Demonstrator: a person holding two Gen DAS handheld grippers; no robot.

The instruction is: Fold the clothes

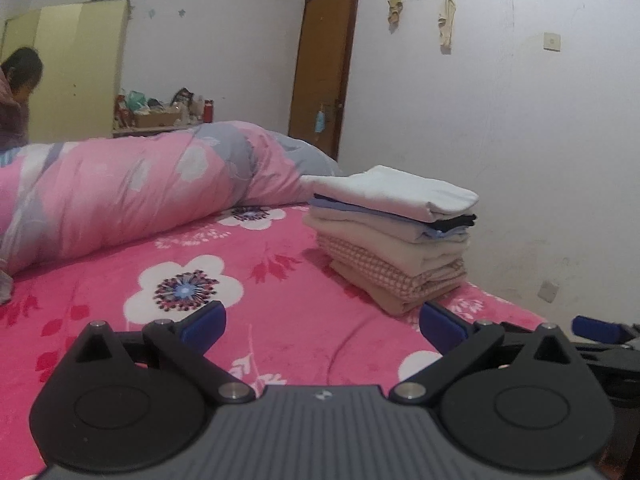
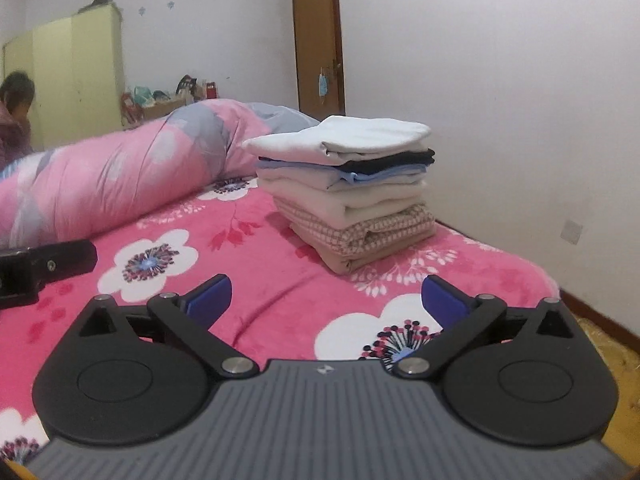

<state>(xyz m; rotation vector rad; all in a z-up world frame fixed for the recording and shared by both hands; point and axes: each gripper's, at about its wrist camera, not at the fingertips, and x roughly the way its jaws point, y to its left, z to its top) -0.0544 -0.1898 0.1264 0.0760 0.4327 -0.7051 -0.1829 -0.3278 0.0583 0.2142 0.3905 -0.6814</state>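
Both our tongs, left [image 1: 322, 322] and right [image 2: 326, 300], hang released over the pink flowered bed [image 2: 280, 280], nothing between them; ahead the pile of folded clothes [image 2: 352, 184] sits near the wall (white piece on top), beside a rolled quilt [image 1: 132, 192]

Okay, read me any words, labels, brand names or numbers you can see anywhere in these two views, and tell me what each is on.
No readable words or numbers in either view.
Left gripper: a small pale emblem on its grey body, a mark, not letters.
Right gripper: the same emblem.
Items on the far shelf: any labels are too small and blurred.
Folded stack: no tags or print visible.
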